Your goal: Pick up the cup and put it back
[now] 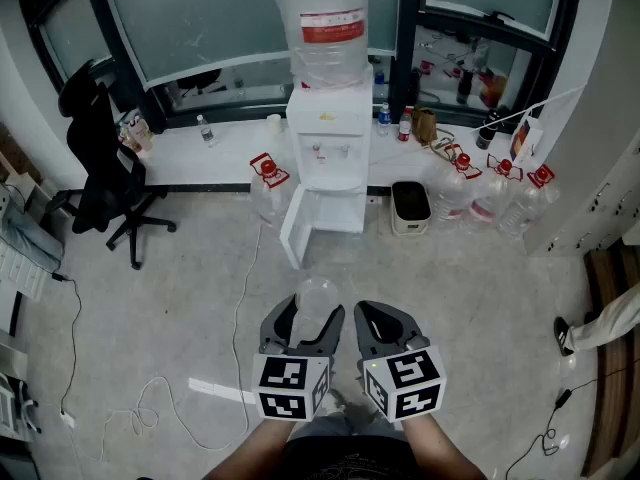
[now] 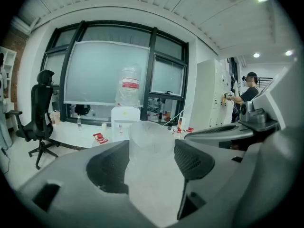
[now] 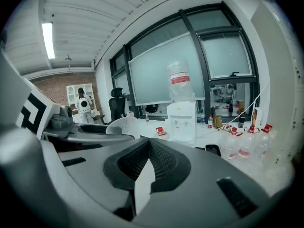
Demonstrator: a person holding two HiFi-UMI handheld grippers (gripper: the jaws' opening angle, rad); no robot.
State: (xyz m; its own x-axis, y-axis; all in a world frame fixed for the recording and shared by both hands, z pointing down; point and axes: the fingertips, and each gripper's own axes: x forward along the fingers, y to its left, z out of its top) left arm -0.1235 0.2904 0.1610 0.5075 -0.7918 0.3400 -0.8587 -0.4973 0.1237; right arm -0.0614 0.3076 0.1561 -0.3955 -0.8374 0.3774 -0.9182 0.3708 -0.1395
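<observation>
A clear plastic cup [image 1: 318, 296] stands upright between the jaws of my left gripper [image 1: 315, 315], held in the air in front of my body. In the left gripper view the translucent cup [image 2: 149, 139] fills the gap and both pads [image 2: 192, 160] sit against its sides, so the left gripper [image 2: 152, 151] is shut on it. Just to the right, my right gripper [image 1: 372, 313] is shut with nothing in it; its fingertips meet in the right gripper view [image 3: 148, 144]. The cup's rim [image 3: 118, 124] shows at that view's left.
A white water dispenser [image 1: 328, 133] with a large bottle [image 1: 322, 23] on top stands ahead, its lower door [image 1: 297, 230] open. Beside it are a small bin [image 1: 410, 208], several water jugs [image 1: 490, 196], a black office chair [image 1: 105, 168] and a floor cable [image 1: 150, 408].
</observation>
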